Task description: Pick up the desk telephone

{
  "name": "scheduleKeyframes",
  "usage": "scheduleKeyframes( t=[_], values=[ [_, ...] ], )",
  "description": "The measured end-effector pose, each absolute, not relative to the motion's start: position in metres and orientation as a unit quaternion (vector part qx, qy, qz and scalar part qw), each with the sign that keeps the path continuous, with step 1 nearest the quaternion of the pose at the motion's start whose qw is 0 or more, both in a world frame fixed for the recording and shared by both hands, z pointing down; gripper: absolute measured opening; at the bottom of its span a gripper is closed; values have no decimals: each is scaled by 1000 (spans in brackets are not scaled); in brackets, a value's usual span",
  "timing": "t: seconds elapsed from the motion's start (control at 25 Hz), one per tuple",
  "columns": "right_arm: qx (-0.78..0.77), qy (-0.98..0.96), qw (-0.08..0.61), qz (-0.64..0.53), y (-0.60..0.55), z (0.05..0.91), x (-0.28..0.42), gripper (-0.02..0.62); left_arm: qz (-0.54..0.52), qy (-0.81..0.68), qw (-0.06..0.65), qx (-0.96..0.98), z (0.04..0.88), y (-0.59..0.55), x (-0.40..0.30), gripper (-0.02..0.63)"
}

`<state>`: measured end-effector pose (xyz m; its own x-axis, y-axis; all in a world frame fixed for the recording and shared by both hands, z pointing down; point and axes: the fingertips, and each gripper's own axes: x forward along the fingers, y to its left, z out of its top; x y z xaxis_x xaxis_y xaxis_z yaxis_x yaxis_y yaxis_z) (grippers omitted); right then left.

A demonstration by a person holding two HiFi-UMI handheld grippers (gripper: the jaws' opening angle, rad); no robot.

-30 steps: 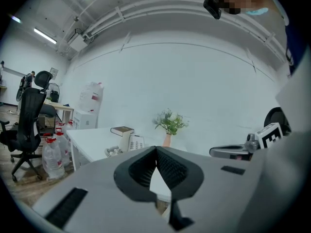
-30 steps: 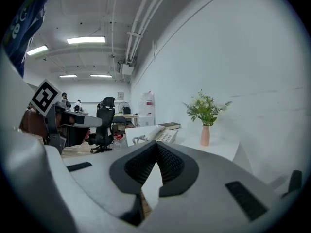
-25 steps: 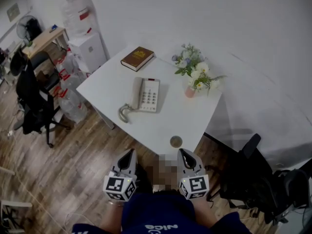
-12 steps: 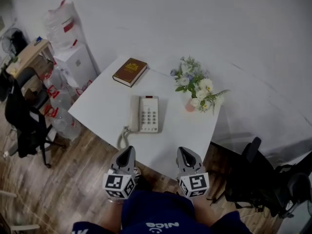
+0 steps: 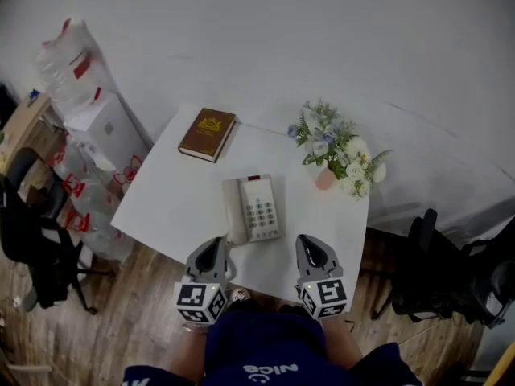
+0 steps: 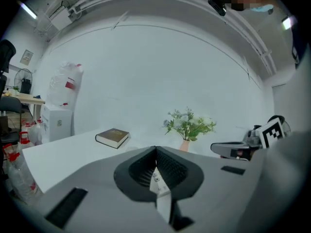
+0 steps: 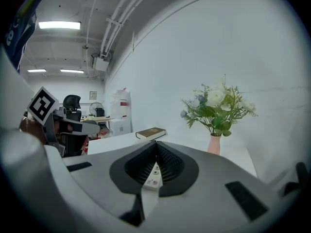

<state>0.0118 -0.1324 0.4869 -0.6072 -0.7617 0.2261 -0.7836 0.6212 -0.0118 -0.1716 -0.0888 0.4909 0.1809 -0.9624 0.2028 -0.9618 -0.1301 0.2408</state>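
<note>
A beige desk telephone (image 5: 255, 209) lies on the white table (image 5: 165, 203), handset on its left side, keypad facing up. My left gripper (image 5: 215, 244) and right gripper (image 5: 306, 242) hover over the table's near edge, either side of the phone and just short of it, both shut and empty. In the left gripper view the closed jaws (image 6: 156, 150) point across the table, and phone keys (image 6: 157, 179) show through the opening under them. The right gripper view shows the same: shut jaws (image 7: 156, 145) with the keypad (image 7: 152, 173) beneath.
A brown book (image 5: 207, 134) lies at the table's far left corner, and a pink vase of flowers (image 5: 338, 153) stands at the far right. A white cabinet (image 5: 103, 127) and plastic bags (image 5: 68, 59) stand left of the table; black chairs (image 5: 438, 276) sit on both sides.
Both grippers have advanced from over the wooden floor to the table's near edge. The phone now lies directly ahead between them. The jaws stayed shut.
</note>
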Motion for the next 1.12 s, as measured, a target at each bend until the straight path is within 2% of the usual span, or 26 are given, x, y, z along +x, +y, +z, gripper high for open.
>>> scheduleKeyframes(
  t=[0.36, 0.56, 0.6, 0.64, 0.68, 0.76, 0.8, 0.84, 0.92, 1.12],
  values=[
    [446, -883, 126, 77, -144, 502, -22, 21, -13, -588, 235, 774, 519, -113, -193, 18],
    [414, -883, 181, 123, -163, 521, -31, 23, -22, -573, 287, 768, 535, -125, -200, 26],
    [407, -884, 185, 136, -167, 524, -32, 25, -22, -566, 300, 768, 539, -127, -199, 73],
    [404, -884, 184, 149, -171, 526, -33, 26, -24, -556, 315, 769, 543, -130, -197, 164],
    [403, -882, 181, 163, -176, 527, -31, 26, -29, -545, 332, 769, 545, -134, -195, 210],
    [398, -879, 175, 196, -186, 532, -28, 52, -43, -528, 361, 767, 548, -143, -192, 244],
    [391, -878, 175, 214, -190, 534, -28, 131, -44, -522, 373, 766, 550, -146, -191, 255],
    [383, -877, 176, 230, -193, 537, -28, 171, -40, -517, 384, 764, 553, -149, -191, 267],
    [373, -875, 178, 252, -200, 540, -28, 173, -29, -504, 408, 760, 560, -156, -189, 290],
    [363, -870, 175, 285, -225, 546, -25, 173, -20, -513, 448, 732, 576, -175, -194, 301]
  ],
)
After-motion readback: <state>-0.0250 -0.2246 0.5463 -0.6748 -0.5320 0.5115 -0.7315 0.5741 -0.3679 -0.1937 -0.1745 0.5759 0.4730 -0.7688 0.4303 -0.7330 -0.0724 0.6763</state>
